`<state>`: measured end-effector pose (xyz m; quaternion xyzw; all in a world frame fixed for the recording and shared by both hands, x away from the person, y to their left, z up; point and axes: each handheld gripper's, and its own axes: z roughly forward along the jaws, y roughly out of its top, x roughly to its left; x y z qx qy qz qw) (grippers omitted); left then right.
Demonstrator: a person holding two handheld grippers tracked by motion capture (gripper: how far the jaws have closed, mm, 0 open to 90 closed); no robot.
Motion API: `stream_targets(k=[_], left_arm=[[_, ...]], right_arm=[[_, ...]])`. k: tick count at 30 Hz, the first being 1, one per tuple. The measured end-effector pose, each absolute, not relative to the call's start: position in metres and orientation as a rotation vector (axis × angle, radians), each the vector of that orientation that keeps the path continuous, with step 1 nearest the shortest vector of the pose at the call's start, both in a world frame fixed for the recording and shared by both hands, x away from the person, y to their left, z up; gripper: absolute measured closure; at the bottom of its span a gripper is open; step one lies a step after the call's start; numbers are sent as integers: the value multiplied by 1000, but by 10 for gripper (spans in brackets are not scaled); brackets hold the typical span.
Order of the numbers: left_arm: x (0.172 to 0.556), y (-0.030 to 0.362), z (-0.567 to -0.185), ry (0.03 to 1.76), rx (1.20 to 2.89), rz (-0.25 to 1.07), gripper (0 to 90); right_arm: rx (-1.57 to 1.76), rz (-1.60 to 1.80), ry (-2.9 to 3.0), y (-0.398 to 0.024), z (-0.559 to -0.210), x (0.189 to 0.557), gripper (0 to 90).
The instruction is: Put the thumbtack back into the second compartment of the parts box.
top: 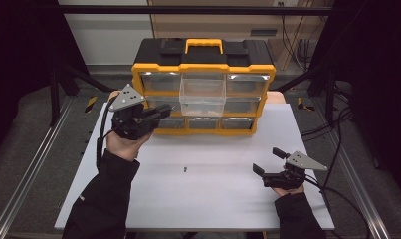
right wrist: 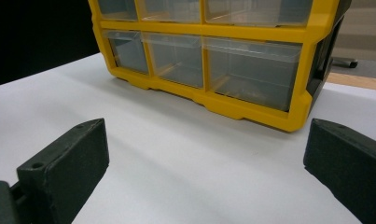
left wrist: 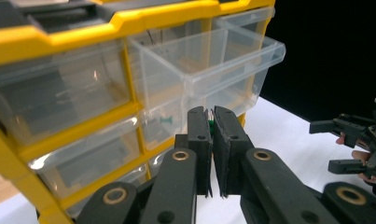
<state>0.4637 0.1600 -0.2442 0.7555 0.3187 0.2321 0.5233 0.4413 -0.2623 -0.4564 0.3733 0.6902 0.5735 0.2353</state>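
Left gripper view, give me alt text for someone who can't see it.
The left gripper, shut on a small green item, is raised before a yellow organizer of clear drawers, just below a pulled-out clear drawer. At far right, over the white table, a hand holds the right gripper, jaws apart.

White tabletop (top: 213, 199), small dark speck (top: 185, 169) on it, floor cables (top: 337, 127), metal rails (top: 31, 172)
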Motion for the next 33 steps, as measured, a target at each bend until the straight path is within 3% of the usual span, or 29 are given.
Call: stream_targets(k=[18, 33], left_arm=[[490, 131, -211, 742, 1801, 557, 853], [525, 107, -219, 759, 1869, 551, 851]], right_arm=[[1022, 1570, 1899, -262, -457, 442, 4], [1019, 1574, 1901, -262, -457, 441, 4]])
